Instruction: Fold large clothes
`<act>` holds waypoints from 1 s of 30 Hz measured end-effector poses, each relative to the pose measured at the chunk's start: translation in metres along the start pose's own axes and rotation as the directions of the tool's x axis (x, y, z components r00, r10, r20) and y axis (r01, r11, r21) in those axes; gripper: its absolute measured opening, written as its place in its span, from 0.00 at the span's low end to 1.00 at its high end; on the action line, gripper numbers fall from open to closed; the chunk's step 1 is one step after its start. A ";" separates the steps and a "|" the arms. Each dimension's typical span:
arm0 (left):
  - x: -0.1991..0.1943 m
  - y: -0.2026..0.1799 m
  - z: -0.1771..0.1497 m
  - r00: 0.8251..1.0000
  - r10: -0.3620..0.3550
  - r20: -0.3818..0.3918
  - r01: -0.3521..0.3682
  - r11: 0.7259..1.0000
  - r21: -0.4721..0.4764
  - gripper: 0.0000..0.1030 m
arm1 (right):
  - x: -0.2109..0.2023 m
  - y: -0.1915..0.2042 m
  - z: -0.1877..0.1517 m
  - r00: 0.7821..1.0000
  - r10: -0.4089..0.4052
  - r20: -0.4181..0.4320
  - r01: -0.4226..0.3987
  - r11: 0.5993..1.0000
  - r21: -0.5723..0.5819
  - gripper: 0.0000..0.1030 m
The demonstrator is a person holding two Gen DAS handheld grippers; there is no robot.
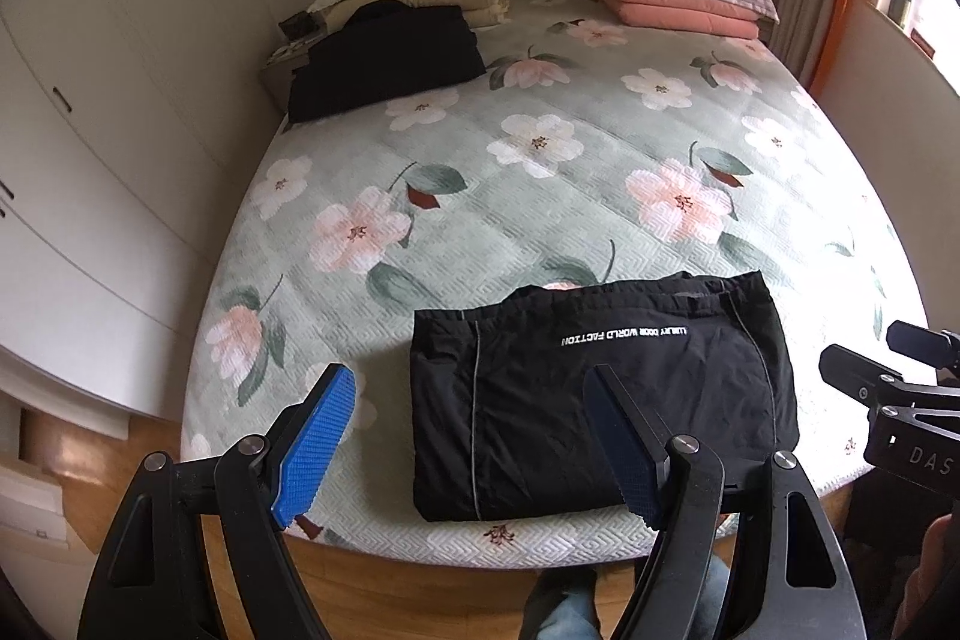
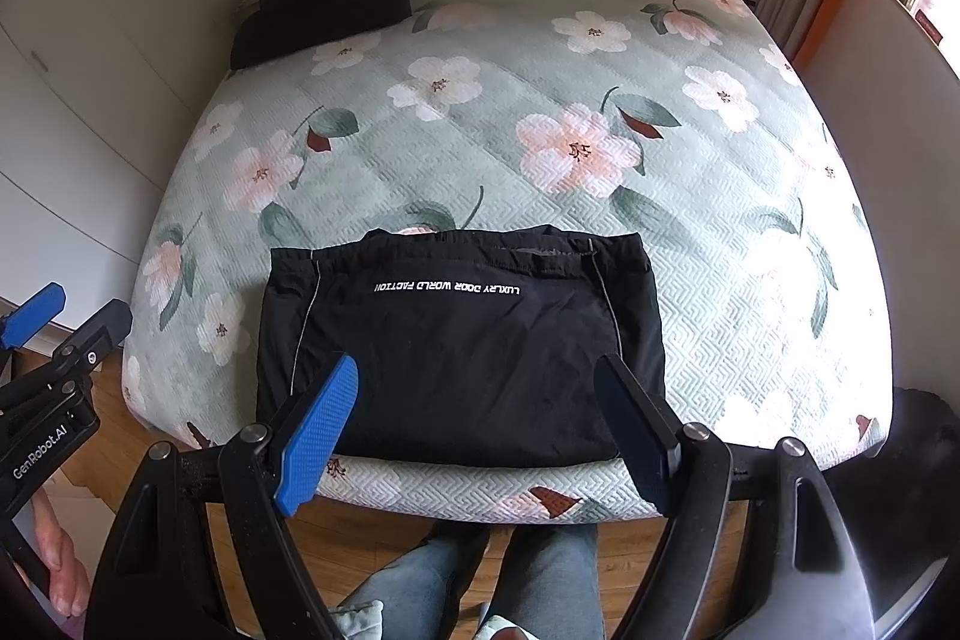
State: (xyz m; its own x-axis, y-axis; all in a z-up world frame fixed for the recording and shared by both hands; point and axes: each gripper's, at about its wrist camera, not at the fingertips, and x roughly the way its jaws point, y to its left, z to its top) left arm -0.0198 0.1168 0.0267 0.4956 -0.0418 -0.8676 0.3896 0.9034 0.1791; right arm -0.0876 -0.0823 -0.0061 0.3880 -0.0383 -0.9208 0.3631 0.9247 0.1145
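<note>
Item: black garment (image 2: 462, 352), folded to compact rectangle, lying at bed (image 2: 720, 232) foot edge. 2nd dark folded piece (image 1: 384, 58) nr pillows. Left tool (image 1: 474, 448) & right tool (image 2: 486, 436): both wide, empty, above garment. Status: fold appears done; maybe stacking left.

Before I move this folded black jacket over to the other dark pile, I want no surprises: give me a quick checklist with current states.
1. Left gripper open and empty: ok.
2. Right gripper open and empty: ok.
3. Black jacket folded into a compact rectangle: ok.
4. Jacket fully on the bed: ok, though at the near edge.
5. Dark pile by the pillows has room on top: cannot tell.
</note>
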 end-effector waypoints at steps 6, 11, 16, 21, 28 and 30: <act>-0.008 0.001 -0.006 0.999 0.031 0.028 -0.032 0.999 0.034 0.78 | 0.006 0.008 -0.008 1.000 0.009 -0.024 -0.009 1.000 0.013 0.80; -0.012 0.005 -0.007 0.999 0.035 0.040 -0.037 0.999 0.040 0.78 | 0.004 0.015 -0.013 1.000 0.016 -0.018 -0.016 1.000 0.010 0.80; -0.010 0.007 -0.013 0.999 0.030 0.031 -0.031 0.998 0.048 0.78 | 0.005 0.018 -0.017 1.000 0.008 -0.020 -0.007 1.000 0.020 0.80; -0.008 0.012 -0.016 1.000 0.015 0.023 -0.016 0.999 0.042 0.78 | 0.005 0.023 -0.022 1.000 -0.001 -0.016 0.001 1.000 0.025 0.80; -0.003 0.014 -0.020 1.000 -0.030 -0.001 0.030 0.999 0.033 0.78 | 0.004 0.024 -0.025 1.000 -0.004 -0.015 0.004 0.999 0.038 0.80; -0.002 0.014 -0.019 0.999 -0.031 0.005 0.031 0.999 0.023 0.78 | 0.003 0.025 -0.026 1.000 -0.008 -0.010 0.009 0.999 0.039 0.80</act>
State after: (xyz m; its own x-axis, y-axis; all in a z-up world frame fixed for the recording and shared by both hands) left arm -0.0304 0.1380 0.0223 0.4867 -0.0721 -0.8706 0.4223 0.8918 0.1623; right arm -0.0998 -0.0495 -0.0153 0.3762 -0.0422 -0.9256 0.3991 0.9089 0.1207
